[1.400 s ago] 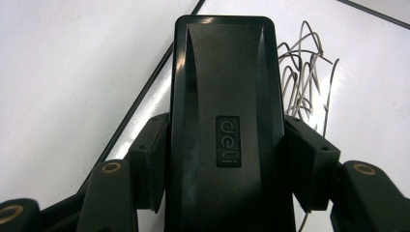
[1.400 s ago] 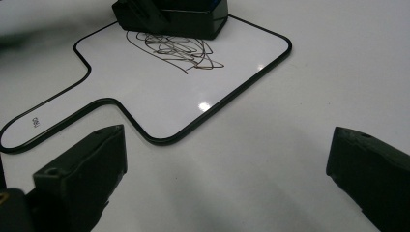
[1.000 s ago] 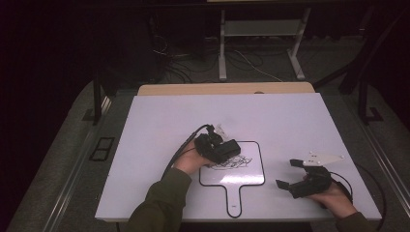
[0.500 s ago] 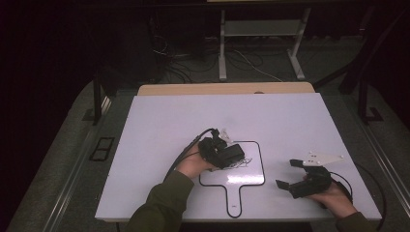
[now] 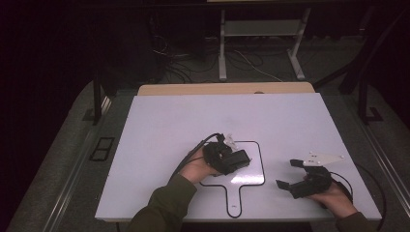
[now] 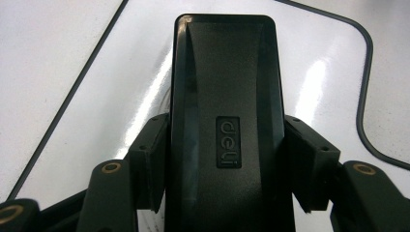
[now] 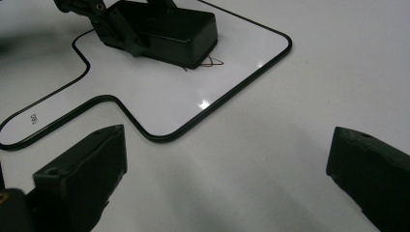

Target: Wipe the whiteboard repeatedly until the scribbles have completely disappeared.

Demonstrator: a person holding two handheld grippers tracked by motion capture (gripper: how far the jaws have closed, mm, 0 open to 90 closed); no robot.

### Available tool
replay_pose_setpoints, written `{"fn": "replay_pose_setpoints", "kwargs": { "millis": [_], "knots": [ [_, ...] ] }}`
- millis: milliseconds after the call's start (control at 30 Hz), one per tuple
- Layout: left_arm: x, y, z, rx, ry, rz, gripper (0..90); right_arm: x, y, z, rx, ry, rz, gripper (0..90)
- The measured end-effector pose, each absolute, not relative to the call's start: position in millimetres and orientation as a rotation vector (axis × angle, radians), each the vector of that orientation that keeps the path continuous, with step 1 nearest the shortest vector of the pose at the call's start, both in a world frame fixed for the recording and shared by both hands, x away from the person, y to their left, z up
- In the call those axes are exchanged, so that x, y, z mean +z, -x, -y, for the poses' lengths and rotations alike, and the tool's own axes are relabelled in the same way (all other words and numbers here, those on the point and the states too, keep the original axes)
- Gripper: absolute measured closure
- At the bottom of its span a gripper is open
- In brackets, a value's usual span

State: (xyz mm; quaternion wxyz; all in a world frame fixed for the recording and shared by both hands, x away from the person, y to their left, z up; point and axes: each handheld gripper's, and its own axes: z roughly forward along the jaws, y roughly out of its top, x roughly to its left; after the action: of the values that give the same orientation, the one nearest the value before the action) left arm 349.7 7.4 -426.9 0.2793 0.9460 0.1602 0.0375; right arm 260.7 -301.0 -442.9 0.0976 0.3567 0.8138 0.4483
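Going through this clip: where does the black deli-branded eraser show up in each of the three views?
High view: black eraser at centre, on the handled whiteboard, in the left tongs.
Left gripper view: eraser fills the centre, clamped between both jaws.
Right gripper view: eraser at top left, over scribbles.
Shared landmark: the whiteboard's black rim.

white table (image 5: 169, 125) | grey carpet floor (image 5: 63, 159) | cables behind (image 5: 241, 60)
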Motion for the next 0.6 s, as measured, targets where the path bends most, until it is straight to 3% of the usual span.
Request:
{"fn": "replay_pose_setpoints", "kwargs": {
  "millis": [600],
  "knots": [
    [-428.1,-375.4,-39.3,0.176,-2.497,-0.579,39.1,-443.0,-260.7,301.0,1.322,-1.05,-2.411,0.0]
  ]
}}
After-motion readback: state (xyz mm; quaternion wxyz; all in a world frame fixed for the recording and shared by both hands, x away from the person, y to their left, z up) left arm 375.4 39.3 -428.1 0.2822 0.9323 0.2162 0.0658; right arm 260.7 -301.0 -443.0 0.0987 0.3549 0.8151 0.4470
